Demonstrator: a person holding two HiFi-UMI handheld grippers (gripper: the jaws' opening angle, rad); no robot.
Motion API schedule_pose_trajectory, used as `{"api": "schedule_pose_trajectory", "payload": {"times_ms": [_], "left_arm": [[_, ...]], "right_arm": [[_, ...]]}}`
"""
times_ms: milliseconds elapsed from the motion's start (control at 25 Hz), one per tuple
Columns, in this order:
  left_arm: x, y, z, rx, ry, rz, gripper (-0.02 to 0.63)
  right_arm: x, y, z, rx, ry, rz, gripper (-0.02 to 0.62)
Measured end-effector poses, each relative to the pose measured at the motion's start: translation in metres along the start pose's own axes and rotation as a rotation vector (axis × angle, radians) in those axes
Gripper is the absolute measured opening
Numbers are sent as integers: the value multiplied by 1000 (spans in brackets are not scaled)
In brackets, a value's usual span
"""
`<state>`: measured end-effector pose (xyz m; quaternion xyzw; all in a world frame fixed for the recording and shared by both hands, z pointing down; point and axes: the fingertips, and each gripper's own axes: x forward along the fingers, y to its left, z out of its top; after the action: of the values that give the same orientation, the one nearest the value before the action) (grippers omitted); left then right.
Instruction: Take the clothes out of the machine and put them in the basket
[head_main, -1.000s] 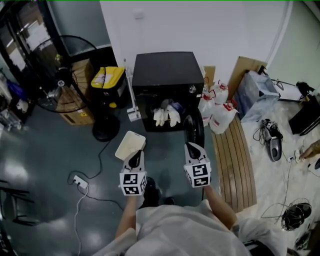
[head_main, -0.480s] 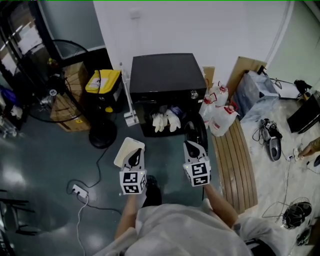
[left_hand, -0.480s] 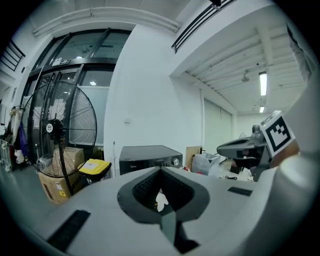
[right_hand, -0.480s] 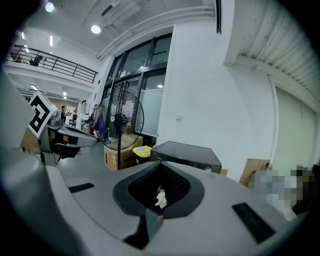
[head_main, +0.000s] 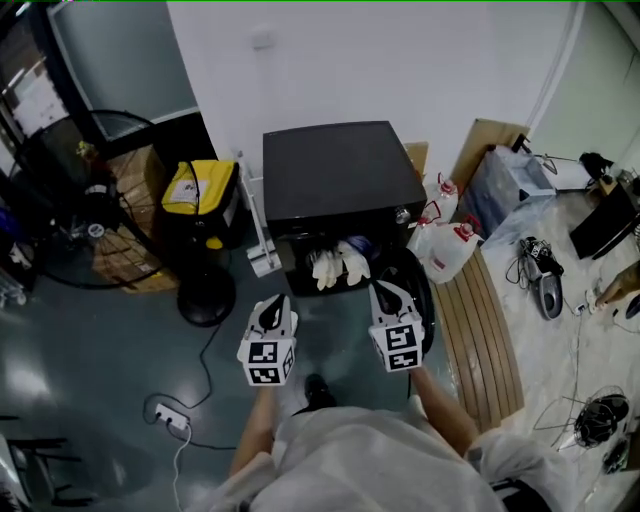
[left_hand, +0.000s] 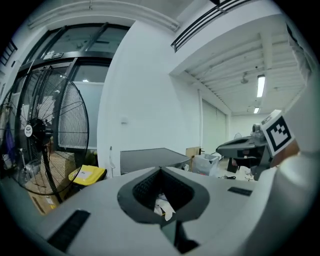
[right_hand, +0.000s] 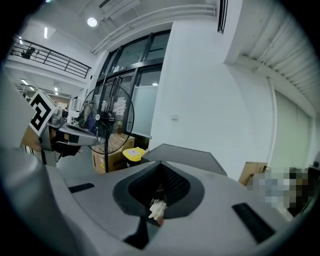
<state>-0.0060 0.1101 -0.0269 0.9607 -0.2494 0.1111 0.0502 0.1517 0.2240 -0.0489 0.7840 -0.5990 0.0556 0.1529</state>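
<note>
White clothes (head_main: 335, 265) hang over the front lip of the machine (head_main: 335, 170) opening; door (head_main: 420, 292) open at right; no basket in view; step looks like approach, nothing picked yet; next move needs jaws opened, then a reach to the opening; left gripper (head_main: 270, 318) and right gripper (head_main: 392, 298) both pinched closed, empty, short of the clothes.

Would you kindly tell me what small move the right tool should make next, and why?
Probably open the right tool and bring it forward to the white clothes hanging from the machine's open front. Its jaws are together with nothing held, and it sits short of the clothes, so it cannot grasp them yet.
</note>
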Motion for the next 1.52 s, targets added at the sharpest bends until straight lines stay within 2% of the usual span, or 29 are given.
{"api": "schedule_pose_trajectory", "payload": {"times_ms": [320, 640, 1040, 1200, 1520], "left_arm": [[50, 56, 1, 1, 25, -43, 19], [77, 76, -11, -12, 69, -34, 20], [92, 83, -51, -57, 134, 82, 20], [91, 79, -65, -50, 161, 120, 20], [107, 76, -90, -39, 182, 138, 18]], "right_arm": [[66, 6, 9, 8, 32, -34, 23], [103, 0, -5, 10, 78, -5, 23], [146, -14, -37, -15, 121, 101, 23], [156, -16, -45, -21, 122, 142, 23], [175, -21, -69, -11, 136, 177, 23]]}}
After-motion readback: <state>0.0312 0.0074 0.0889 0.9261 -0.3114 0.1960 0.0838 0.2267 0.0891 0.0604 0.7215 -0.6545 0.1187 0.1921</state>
